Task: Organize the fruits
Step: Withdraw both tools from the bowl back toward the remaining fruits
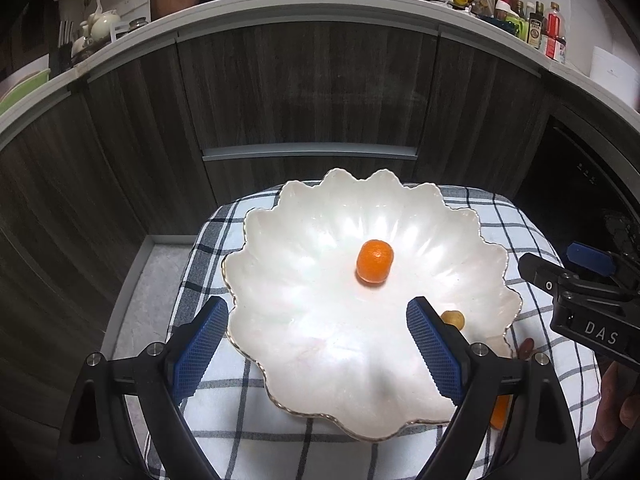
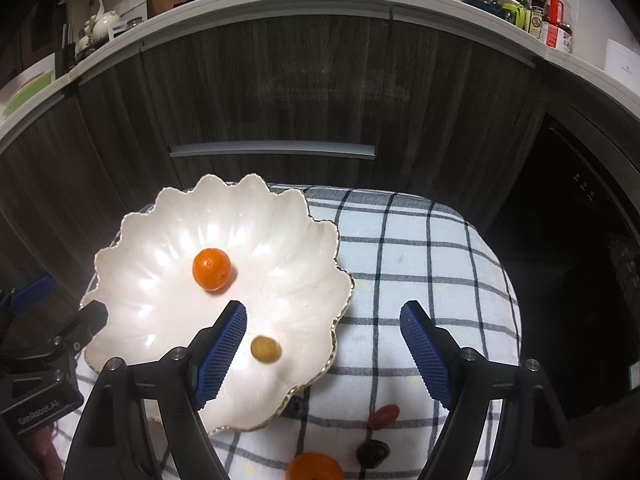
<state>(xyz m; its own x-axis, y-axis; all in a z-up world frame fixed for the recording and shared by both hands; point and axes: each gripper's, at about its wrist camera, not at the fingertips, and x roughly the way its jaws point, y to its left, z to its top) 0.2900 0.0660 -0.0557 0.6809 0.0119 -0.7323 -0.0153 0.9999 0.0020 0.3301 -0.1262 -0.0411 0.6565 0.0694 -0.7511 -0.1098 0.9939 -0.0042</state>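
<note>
A white scalloped plate [image 1: 304,344] [image 2: 160,240] lies on a checked cloth. A small orange [image 1: 375,261] [image 2: 211,269] sits near the plate's middle. A small yellow-brown fruit [image 2: 265,349] [image 1: 454,318] lies near the plate's right rim. Off the plate on the cloth lie a red fruit [image 2: 384,416] [image 1: 526,347], a dark fruit [image 2: 373,454] and a second orange [image 2: 315,467] [image 1: 500,412]. My left gripper [image 1: 318,344] is open and empty above the plate. My right gripper [image 2: 322,350] is open and empty above the plate's right rim; its body shows in the left wrist view [image 1: 580,300].
The checked cloth [image 2: 420,272] covers a small raised surface. Dark wooden cabinet fronts [image 1: 312,92] stand just behind it, under a white counter [image 1: 300,4] with bottles, a pan and a rack. A dark appliance [image 2: 580,240] is at the right.
</note>
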